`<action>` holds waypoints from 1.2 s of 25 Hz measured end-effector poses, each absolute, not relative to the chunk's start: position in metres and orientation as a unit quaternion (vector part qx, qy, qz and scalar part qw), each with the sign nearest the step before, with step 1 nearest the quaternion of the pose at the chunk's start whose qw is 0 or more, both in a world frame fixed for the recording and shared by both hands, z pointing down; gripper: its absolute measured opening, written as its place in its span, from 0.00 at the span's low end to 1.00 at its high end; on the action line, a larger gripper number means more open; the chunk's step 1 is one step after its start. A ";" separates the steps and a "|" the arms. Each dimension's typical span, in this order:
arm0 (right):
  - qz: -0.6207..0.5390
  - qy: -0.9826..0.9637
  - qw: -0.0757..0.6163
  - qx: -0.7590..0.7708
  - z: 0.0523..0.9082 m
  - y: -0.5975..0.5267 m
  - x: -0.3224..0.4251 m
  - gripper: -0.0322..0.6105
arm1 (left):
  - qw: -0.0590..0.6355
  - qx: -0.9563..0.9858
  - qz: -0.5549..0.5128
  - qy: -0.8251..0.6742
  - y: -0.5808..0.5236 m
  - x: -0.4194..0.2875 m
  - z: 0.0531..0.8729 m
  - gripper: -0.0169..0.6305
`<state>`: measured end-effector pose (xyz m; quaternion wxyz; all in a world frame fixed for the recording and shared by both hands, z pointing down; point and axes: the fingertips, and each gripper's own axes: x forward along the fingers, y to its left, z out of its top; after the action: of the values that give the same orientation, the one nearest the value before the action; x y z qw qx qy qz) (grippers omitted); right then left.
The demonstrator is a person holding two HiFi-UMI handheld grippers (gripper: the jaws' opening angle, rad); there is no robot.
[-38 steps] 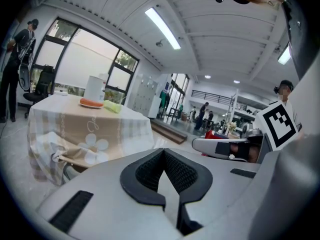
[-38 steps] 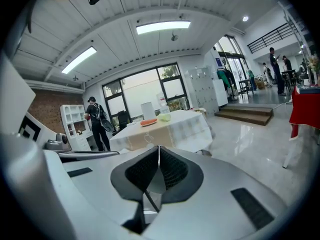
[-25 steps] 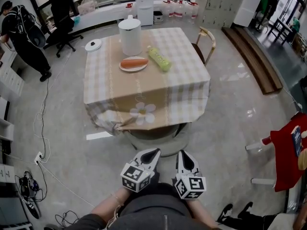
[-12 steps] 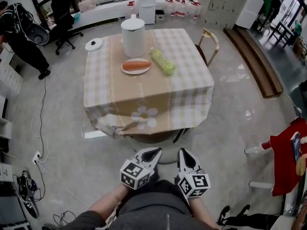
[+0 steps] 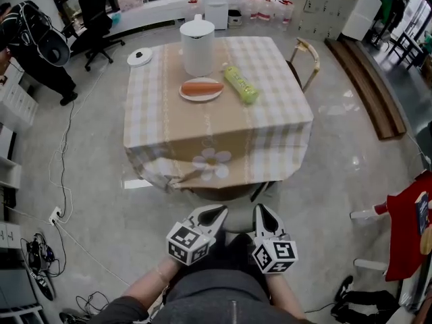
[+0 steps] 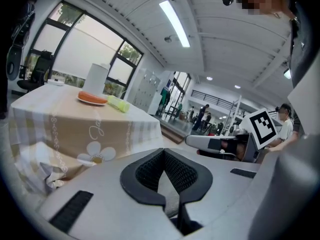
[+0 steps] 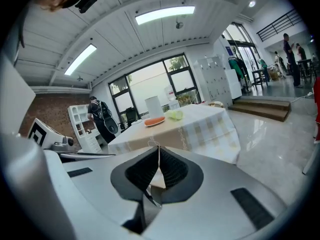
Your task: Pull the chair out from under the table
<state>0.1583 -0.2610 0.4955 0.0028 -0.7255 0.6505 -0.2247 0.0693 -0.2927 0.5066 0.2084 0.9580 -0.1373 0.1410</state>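
Head view: high above the near side of the table, angled steeply down, mid-range. Left gripper view and right gripper view: low, close to that near side, facing across the table. All three share its top and front cloth.

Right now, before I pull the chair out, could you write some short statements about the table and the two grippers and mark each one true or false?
1. The left gripper and the right gripper both have shut jaws with nothing between them. True.
2. The green plastic bottle stands upright on the checked beige tablecloth. False: it lies on its side beside the round white plate.
3. The plate is empty. False: a long orange piece of food lies on it.
4. The tall white lidded container stands farther from the person than the plate. True.
5. The pale round chair seat is wholly clear of the tablecloth. False: its far part is under the cloth.
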 end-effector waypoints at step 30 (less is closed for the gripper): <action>-0.218 0.801 -0.097 -0.549 0.499 -0.238 0.151 0.07 | 0.183 0.937 0.140 -0.263 -0.246 0.091 0.507 0.04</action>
<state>0.1511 -0.2375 0.4995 -0.0973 -0.5487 0.8012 -0.2180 0.0909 -0.2457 0.5070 0.1834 0.9369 -0.2626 0.1397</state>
